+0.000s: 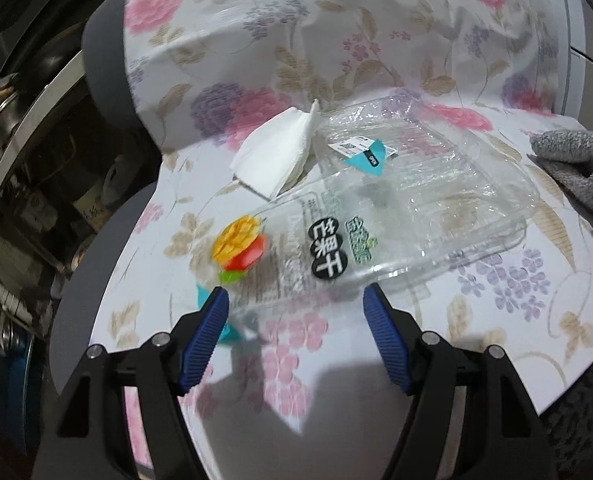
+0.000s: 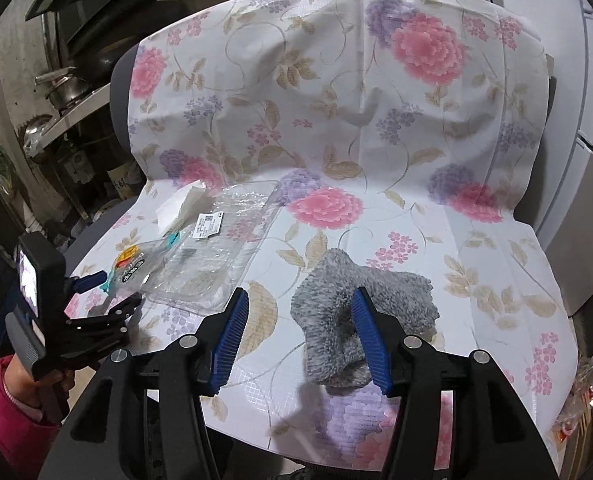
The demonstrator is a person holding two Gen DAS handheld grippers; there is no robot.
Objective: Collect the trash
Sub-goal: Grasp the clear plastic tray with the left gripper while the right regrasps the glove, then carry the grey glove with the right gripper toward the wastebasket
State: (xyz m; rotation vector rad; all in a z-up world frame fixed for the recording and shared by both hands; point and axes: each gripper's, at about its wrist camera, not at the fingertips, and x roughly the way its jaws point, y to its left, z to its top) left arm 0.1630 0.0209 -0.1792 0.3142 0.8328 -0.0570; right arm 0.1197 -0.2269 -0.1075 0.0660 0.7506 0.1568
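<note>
Near the seat's left edge, the open left tool (image 1: 296, 300) faces a plastic wrapper (image 1: 292, 248); the right tool (image 2: 300, 312) gapes beside a grey sock (image 2: 360, 304).

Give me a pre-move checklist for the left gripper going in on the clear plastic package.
1. Left gripper open: ok.
2. Clear plastic package in front of the gripper, near edge between the fingers: ok.
3. Pads already pressing the package: not ok, no contact visible.
4. White tissue clear of the package: not ok, it lies against the far corner.
5. Right gripper out of the way, open, over the grey fluffy cloth: ok.
6. Package empty: cannot tell.
</note>
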